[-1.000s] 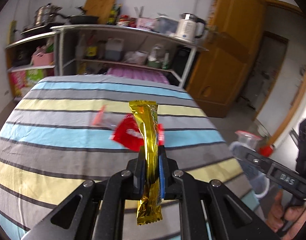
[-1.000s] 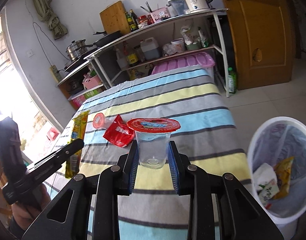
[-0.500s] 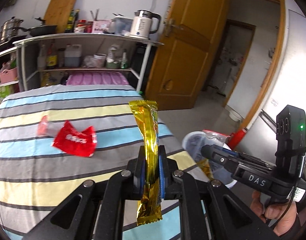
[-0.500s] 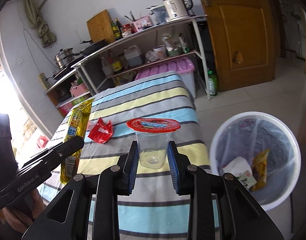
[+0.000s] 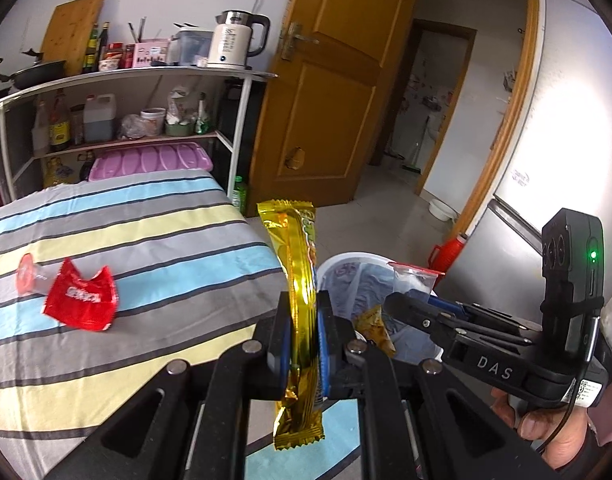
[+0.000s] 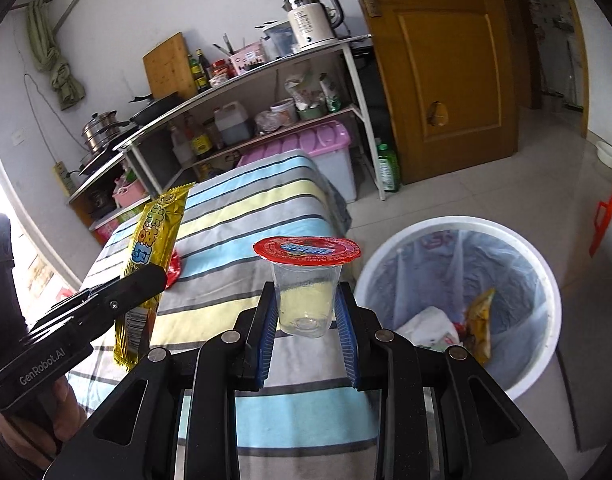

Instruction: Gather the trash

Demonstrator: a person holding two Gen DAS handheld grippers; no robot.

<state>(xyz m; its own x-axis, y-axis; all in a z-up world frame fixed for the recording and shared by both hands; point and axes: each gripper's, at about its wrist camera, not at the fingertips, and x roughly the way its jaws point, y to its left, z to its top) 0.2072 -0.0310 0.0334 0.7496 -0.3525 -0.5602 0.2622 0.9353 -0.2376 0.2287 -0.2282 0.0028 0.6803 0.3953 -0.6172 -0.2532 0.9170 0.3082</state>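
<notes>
My left gripper [image 5: 301,334] is shut on a long gold snack wrapper [image 5: 296,276], held upright over the table's right edge; the wrapper also shows in the right wrist view [image 6: 152,248]. My right gripper [image 6: 306,322] is shut on a clear plastic cup with a red foil lid [image 6: 306,280], just left of the white trash bin [image 6: 546,280]. The bin [image 5: 346,262] holds several wrappers. On the striped table [image 5: 146,232] lie a red wrapper [image 5: 80,300] and a small clear cup on its side [image 5: 28,278].
A metal shelf rack [image 5: 242,128] with a kettle, bottles and pans stands behind the table, with a pink-lidded box [image 6: 330,148] under it. A wooden door [image 6: 446,60] stands beyond. A tiled floor lies around the bin.
Both grippers have swung right with their loads, from above the table toward the bin. The bin now looms larger in both views. The red wrapper has slid to the left of the left wrist view.
</notes>
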